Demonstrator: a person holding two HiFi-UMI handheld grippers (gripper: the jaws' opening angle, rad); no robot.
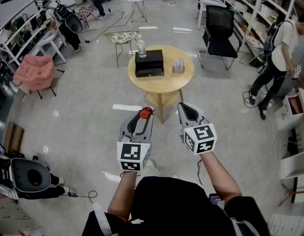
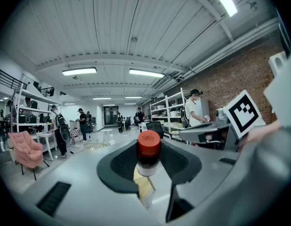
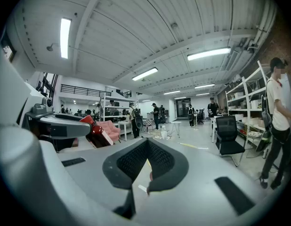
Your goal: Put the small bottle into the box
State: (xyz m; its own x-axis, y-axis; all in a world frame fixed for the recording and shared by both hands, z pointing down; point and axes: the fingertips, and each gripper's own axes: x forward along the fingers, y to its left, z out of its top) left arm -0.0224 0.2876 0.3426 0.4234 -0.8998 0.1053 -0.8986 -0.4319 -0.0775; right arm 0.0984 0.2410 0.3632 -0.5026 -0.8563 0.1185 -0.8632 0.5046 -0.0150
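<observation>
A small bottle (image 1: pixel 145 113) with a red cap stands upright between the fingers of my left gripper (image 1: pixel 142 114), which is shut on it. In the left gripper view the small bottle (image 2: pixel 148 153) fills the gap of the left gripper (image 2: pixel 149 160), its cap above the pads. From the right gripper view the small bottle (image 3: pixel 92 125) shows at the left. My right gripper (image 1: pixel 188 107) is shut and empty, and the right gripper (image 3: pixel 146 149) has its pads meeting. Both hang over the floor, short of a round wooden table (image 1: pixel 142 85) that carries a closed black box (image 1: pixel 149 63).
On the table also stand a clear water bottle (image 1: pixel 141 45) and a small holder (image 1: pixel 178 65). A black office chair (image 1: pixel 218 28) is beyond the table at right, a wire chair (image 1: pixel 121 37) behind it, a pink chair (image 1: pixel 38 70) far left. A person (image 1: pixel 280 53) stands by shelves.
</observation>
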